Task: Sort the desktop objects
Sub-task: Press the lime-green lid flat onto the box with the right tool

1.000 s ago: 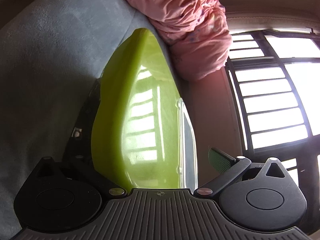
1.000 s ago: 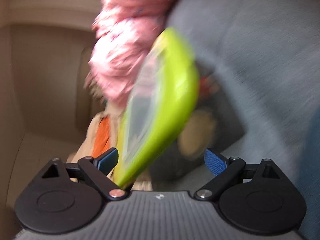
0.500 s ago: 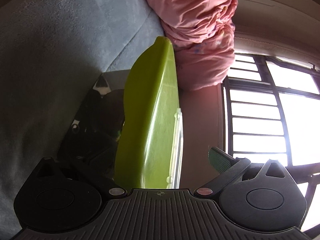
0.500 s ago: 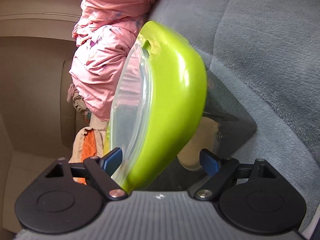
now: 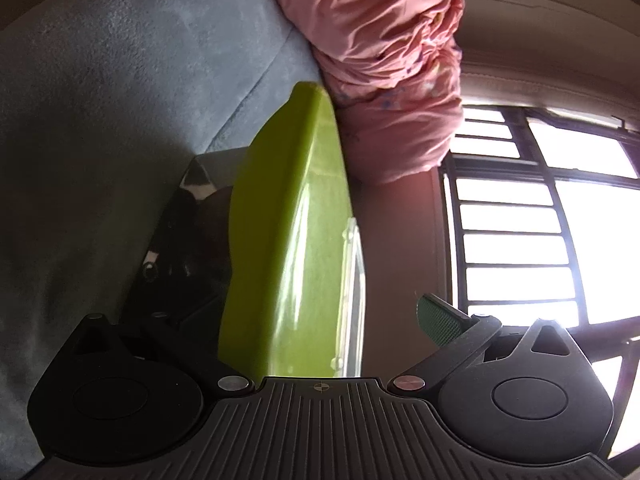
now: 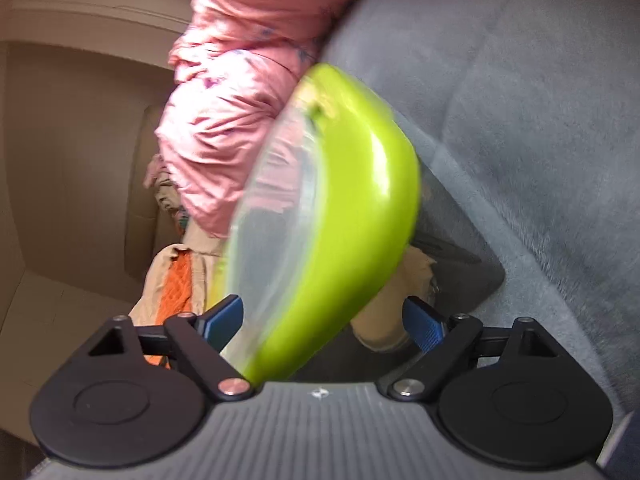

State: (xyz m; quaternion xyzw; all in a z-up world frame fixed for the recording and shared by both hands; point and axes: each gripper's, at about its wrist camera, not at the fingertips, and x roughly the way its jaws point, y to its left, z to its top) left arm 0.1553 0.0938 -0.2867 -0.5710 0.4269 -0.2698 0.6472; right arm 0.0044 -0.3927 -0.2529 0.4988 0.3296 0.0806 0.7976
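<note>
A lime-green plastic box with a clear lid [image 5: 288,248] stands on edge between the jaws of both grippers. In the left wrist view my left gripper [image 5: 320,316] has its jaws wide apart; the green right finger [image 5: 438,320] is clear of the box and the left finger is hidden behind it. In the right wrist view the same box [image 6: 344,232] leans between the blue fingers [image 6: 424,326] of my right gripper [image 6: 324,320], which are spread wide with gaps on both sides. What carries the box is not visible.
A grey fleece sofa cushion [image 5: 100,120] lies behind the box. A pink bundle of cloth [image 5: 380,60] sits above it. A dark glossy flat object [image 5: 184,248] lies on the sofa. A barred window [image 5: 540,240] is at the right. Beige and orange cloth [image 6: 176,288] shows lower left.
The box has turned more edge-on in the left wrist view and shifted right. The right wrist view has swung and blurs again. Both grippers' jaws stay spread.
</note>
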